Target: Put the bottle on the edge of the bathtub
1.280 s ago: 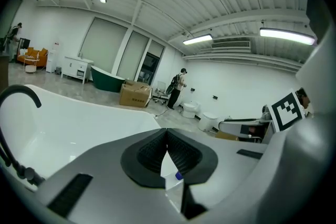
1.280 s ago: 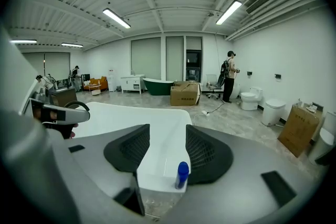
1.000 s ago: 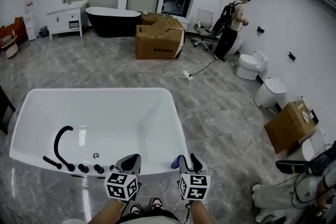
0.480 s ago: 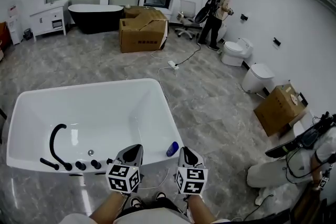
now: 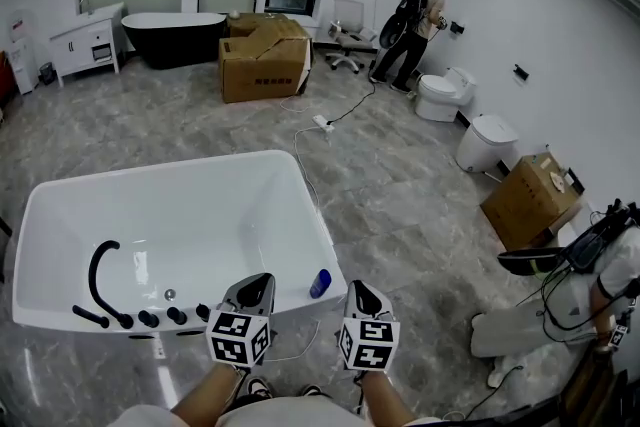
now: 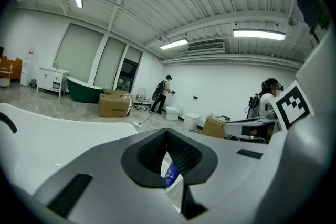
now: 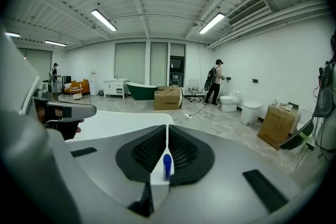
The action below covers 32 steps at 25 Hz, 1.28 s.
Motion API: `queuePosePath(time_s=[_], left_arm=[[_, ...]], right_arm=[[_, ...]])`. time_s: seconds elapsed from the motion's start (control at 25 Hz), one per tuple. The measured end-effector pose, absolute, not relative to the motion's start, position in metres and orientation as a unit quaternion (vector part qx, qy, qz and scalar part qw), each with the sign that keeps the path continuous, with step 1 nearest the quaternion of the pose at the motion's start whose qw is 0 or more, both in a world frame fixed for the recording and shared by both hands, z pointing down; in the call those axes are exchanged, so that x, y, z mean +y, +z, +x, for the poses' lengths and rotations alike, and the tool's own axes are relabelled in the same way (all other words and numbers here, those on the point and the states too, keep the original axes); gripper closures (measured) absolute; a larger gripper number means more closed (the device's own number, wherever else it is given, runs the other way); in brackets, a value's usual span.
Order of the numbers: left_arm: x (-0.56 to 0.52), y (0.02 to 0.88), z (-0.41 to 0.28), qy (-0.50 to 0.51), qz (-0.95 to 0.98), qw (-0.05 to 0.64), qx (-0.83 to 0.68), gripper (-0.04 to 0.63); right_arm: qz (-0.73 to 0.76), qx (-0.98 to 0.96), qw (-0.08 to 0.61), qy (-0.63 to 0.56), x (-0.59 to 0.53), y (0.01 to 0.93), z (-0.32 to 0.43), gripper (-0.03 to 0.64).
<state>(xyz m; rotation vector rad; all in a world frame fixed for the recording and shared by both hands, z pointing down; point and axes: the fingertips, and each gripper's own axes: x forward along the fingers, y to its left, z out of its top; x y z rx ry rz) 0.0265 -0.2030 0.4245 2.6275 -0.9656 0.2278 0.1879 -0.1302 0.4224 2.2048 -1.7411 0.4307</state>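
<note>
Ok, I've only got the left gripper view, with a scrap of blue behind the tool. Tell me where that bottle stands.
Observer: The blue bottle stands upright on the rim of the white bathtub, at its near right corner.
Operator: Give me the right tool's state.
Observer: The right tool has just been closing and is shut on nothing. The bottle stands clear beyond its tips.
Operator: Now list what else sits on that rim.
Observer: A row of black knobs sits on the near rim, toward its left end.
</note>
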Motion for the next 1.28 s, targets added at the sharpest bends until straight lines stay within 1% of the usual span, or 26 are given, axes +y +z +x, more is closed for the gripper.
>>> queuePosePath(time_s=[0.6, 0.88, 1.28], left_arm=[[-0.179, 0.427, 0.066, 0.104, 0.919, 0.155, -0.347, 0.578], [-0.174, 0.426, 0.077, 0.107, 0.92, 0.154, -0.343, 0.578], [-0.168, 0.421, 0.071, 0.106, 0.917, 0.149, -0.354, 0.578]], right_arm=[[0.766, -0.612, 0.094, 0.173, -0.104, 0.422, 0.235, 0.586], [0.761, -0.617, 0.122, 0.162, -0.097, 0.424, 0.24, 0.586], [0.746, -0.632, 0.134, 0.165, -0.098, 0.422, 0.224, 0.591]])
